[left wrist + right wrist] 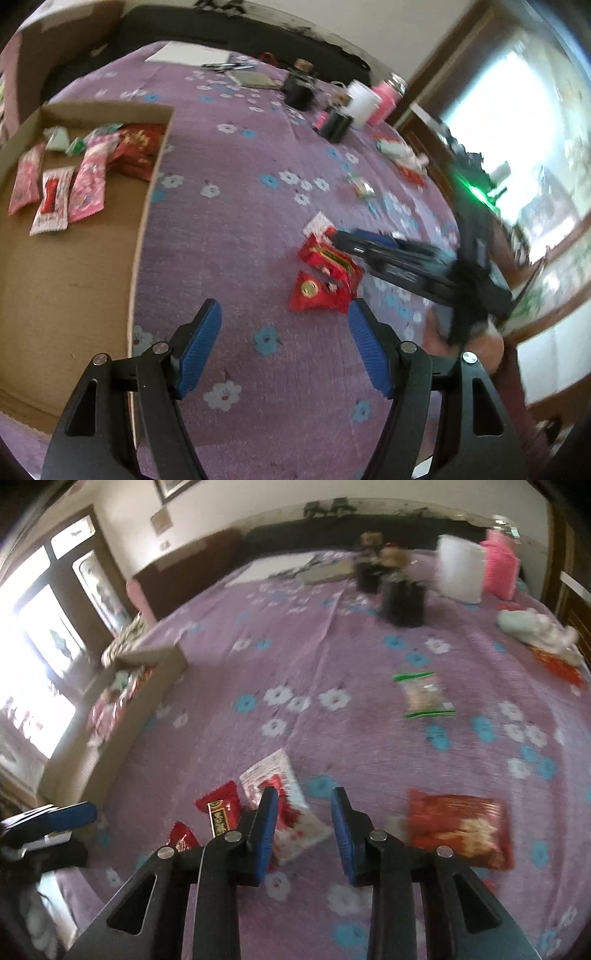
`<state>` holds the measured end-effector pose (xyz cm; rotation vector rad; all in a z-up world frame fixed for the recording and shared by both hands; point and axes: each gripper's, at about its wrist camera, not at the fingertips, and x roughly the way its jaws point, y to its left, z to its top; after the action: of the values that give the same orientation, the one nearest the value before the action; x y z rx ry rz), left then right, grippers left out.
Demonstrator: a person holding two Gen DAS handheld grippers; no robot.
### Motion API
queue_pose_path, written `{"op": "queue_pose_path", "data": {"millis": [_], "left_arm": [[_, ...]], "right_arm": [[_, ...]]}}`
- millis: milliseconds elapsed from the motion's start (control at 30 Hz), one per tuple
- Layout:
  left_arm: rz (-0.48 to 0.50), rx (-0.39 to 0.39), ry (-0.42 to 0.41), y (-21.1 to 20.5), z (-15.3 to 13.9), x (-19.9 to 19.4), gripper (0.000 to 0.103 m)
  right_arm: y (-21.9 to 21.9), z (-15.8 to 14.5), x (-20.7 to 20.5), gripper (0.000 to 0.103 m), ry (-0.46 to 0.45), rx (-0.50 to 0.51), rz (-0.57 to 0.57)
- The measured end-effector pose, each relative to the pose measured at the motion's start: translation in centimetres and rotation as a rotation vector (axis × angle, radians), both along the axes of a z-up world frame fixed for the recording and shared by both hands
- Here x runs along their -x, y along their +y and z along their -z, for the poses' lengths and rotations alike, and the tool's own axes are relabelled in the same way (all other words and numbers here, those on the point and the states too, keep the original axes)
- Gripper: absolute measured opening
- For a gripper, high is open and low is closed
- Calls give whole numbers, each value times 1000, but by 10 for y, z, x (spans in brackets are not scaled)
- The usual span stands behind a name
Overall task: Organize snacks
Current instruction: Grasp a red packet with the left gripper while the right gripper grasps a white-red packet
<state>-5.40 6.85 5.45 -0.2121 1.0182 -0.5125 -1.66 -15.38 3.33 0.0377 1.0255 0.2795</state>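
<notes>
The snacks lie on a purple flowered cloth [236, 206] that covers the surface. At its left side stands an open cardboard box [74, 280], and several pink and red packets [88, 184] already lie in its far end. In the middle of the cloth two red packets [325, 280] rest close together, with a white and red packet [288, 812] touching them.

The left gripper [284, 343] hovers over bare cloth just beside the red packets, its fingers apart and with nothing between them. The right gripper [304, 830] stands over the white and red packet – its fingers are apart, with the left one in front of the packet, and I see no packet pressed between them.

The right wrist view alone shows a larger red bag [461, 827] near the right fingers and a green-edged packet [423, 696] farther away. At the far end stand dark jars [402, 598], a white container [460, 568] and a pink one [500, 566]. The left wrist view alone shows the inside of the box and a window [517, 122] at the right.
</notes>
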Motion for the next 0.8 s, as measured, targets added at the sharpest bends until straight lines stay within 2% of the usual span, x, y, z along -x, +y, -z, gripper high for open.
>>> {"op": "queue_pose_path", "data": {"millis": [133,167,200,233,267,400,467,600,700,733,800], "left_arm": [[55,-48,-42,-9,-2,10,70],[66,-54,-46,-12,-1,11,70],[75,-60,-47,-15,0,11,70],[82,-66,-45,-17,1,11,70],[87,-70,-41,-20,3,11,70],[123,-89,-46,-32,11,9,70],[142,-117,-59,-42,14,6,70],[163,-160,-49,-61,22,-6,70],[165,-206,-63,-77,28,-15,70],[165,-231,-61,-83,31,-18,66],[176,-276,-79,-97,34,-26,44]], "right_arm": [[17,8,0,46,-29,67,-31],[22,8,2,44,-42,97,-35],[24,8,3,36,-47,118,-34],[24,8,5,32,-44,128,-25],[21,6,5,28,-39,121,-8],[-9,3,8,28,-42,106,137],[-29,3,13,28,-55,66,203],[-51,5,20,28,-88,-29,254],[-52,5,21,29,-100,-44,265],[-53,4,22,29,-103,-42,264],[-53,5,23,29,-106,-41,263]]}}
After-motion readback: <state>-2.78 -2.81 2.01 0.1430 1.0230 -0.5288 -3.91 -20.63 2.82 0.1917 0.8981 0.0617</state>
